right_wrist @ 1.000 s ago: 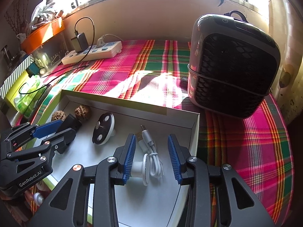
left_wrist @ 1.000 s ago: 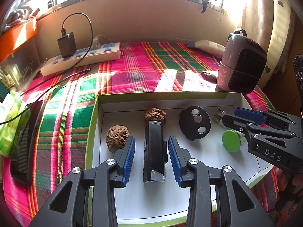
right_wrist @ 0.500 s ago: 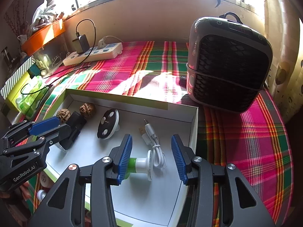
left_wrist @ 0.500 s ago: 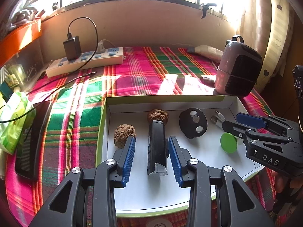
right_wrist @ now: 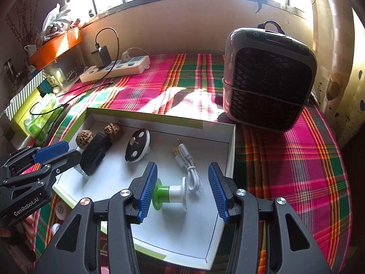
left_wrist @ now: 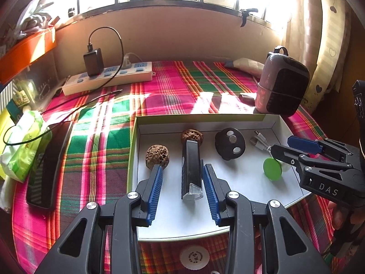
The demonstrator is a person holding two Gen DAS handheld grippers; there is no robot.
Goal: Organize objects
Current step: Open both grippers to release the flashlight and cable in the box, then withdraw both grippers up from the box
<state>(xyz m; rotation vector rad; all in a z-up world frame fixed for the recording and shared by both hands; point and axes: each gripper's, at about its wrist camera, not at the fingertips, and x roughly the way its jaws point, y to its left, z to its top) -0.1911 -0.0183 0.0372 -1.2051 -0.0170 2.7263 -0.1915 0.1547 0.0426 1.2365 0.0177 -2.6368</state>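
A white tray with a green rim [left_wrist: 134,150] lies on the plaid cloth. It holds two walnuts [left_wrist: 157,155] [left_wrist: 192,134], a black bar with a clear end [left_wrist: 191,171], a black disc [left_wrist: 230,143], a white USB cable [right_wrist: 187,162] and a green-and-white spool [right_wrist: 171,194]. My left gripper [left_wrist: 182,189] is open astride the bar, both pads clear of it. The jaws of my right gripper [right_wrist: 180,191] are opening. The spool lies on its side between them, its green end by the left pad and the right pad well off it.
A dark heater [right_wrist: 269,77] stands right of the tray. At the back lies a power strip [left_wrist: 107,80] with a black charger. A phone [left_wrist: 50,162] and a green tissue pack [left_wrist: 25,146] lie at the left. A round white cap [left_wrist: 194,258] lies in front of the tray.
Both grippers have drawn back from the tray a little. The right jaws have widened, and the spool now lies free between them. The left jaws keep the same width.
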